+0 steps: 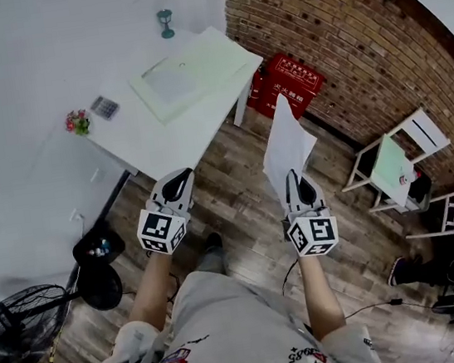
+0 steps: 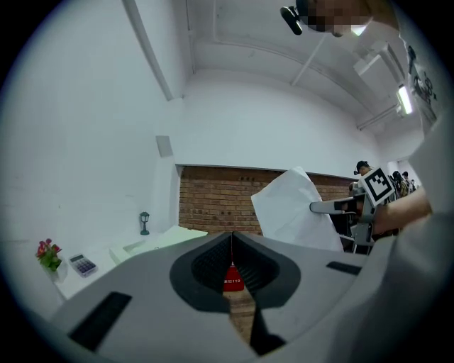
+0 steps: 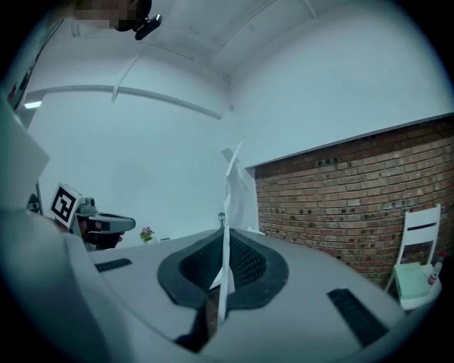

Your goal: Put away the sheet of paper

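A white sheet of paper (image 1: 287, 144) stands upright in the air, pinched at its lower edge by my right gripper (image 1: 295, 182), which is shut on it. In the right gripper view the sheet of paper (image 3: 228, 213) runs edge-on between the closed jaws. My left gripper (image 1: 178, 181) hovers to the left at about the same height, shut and holding nothing; in its own view the jaws meet at the left gripper (image 2: 232, 241) tip, with the sheet of paper (image 2: 294, 209) off to the right. A pale green folder (image 1: 193, 72) lies on the white table (image 1: 153, 132) ahead.
On the table stand a small lamp (image 1: 165, 22), a calculator (image 1: 104, 107) and a small flower pot (image 1: 78, 122). A red crate (image 1: 285, 84) sits by the brick wall (image 1: 342, 43). White chairs (image 1: 396, 163) are at right, a fan (image 1: 16, 319) at lower left.
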